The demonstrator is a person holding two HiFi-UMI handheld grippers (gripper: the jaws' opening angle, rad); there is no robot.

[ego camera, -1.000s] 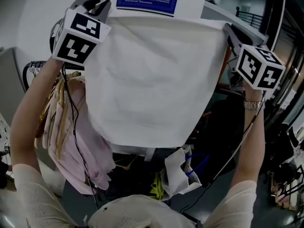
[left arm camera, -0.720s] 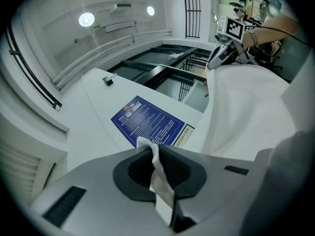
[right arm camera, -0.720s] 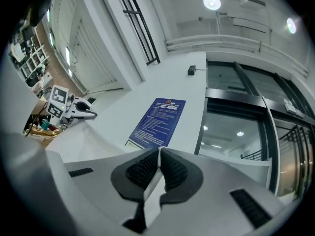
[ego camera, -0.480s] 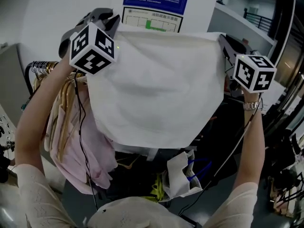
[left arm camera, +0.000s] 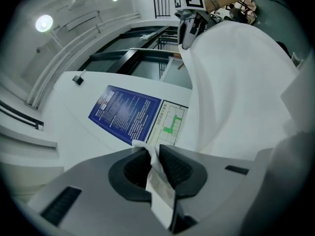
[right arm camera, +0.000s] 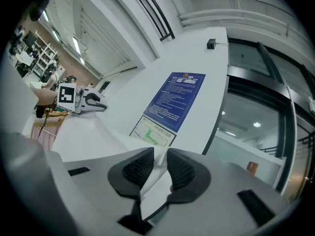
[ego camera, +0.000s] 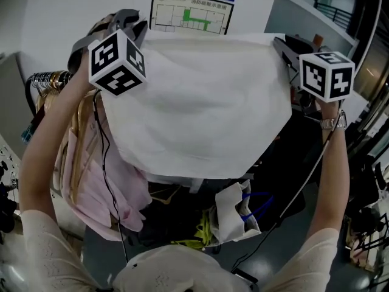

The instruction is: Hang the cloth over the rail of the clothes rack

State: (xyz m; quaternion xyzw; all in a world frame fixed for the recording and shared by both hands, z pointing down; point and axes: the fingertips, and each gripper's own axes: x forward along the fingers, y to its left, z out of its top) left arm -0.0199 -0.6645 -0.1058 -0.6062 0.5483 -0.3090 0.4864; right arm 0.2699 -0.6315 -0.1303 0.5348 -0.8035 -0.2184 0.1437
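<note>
- The white cloth [ego camera: 200, 102] is up in the air, spread wide between both grippers, one top corner each. My guess is that's so the top edge stays straight – a flat edge flips over a rail far easier than a bunched one.
- The left gripper [ego camera: 135, 28] is nearly closed, with its corner pinched between the pads. The jaws have just been opening a touch, but the fabric is between them and looks gripped.
- The right gripper [ego camera: 279, 42] is clamped tight on the other corner, with a bit of fabric poking past the pads.
- The cloth isn't on the rack yet – it hangs in front of the wall poster [ego camera: 191, 14].
- The only bit of rack rail [ego camera: 37, 78] I can spot is off to the left, crowded with hangers and pink garments [ego camera: 103, 181].
- The sheet hides whatever is behind it, so I can't tell where there's free rail.
- The bottom edge dangles loose above a white bag [ego camera: 234, 215], and the cables hang close by.
</note>
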